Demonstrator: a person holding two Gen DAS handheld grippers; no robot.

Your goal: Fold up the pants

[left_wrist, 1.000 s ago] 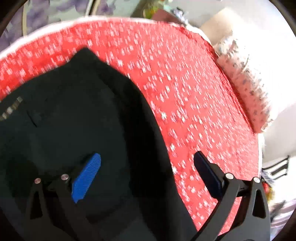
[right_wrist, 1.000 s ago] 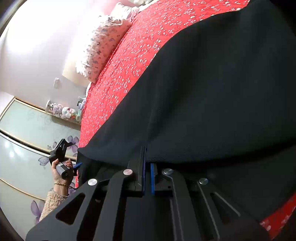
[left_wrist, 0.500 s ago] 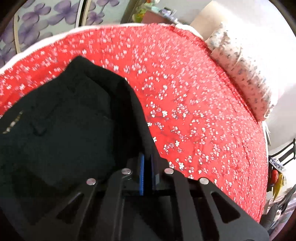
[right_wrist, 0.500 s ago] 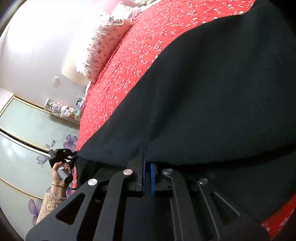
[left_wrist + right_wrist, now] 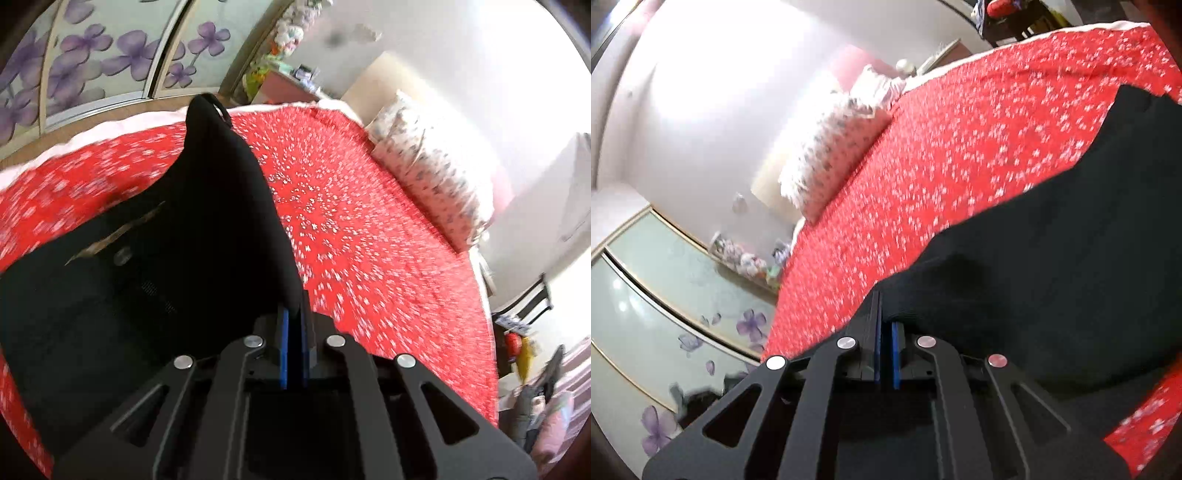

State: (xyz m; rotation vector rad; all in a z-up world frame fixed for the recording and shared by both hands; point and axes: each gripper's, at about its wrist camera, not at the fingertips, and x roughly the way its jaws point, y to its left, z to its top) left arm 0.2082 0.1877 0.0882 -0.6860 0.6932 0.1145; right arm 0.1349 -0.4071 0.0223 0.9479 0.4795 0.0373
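Note:
Black pants [image 5: 155, 266] lie on a bed with a red flowered cover [image 5: 362, 236]. My left gripper [image 5: 294, 314] is shut on an edge of the pants and lifts it; the cloth rises in a ridge to a belt loop at the top. In the right wrist view the pants [image 5: 1071, 258] spread to the right, and my right gripper [image 5: 886, 325] is shut on their near edge, which bunches up at the blue pads.
A flowered pillow [image 5: 436, 177] lies at the head of the bed by a white wall. Sliding wardrobe doors with purple flowers [image 5: 92, 66] stand beyond the bed. A shelf with small toys [image 5: 746, 262] and clutter on the floor [image 5: 532, 354] flank the bed.
The left gripper went from open over the pants to shut on their edge, then lifted it. Both grippers rose with the cloth; the views tilted up toward the walls.

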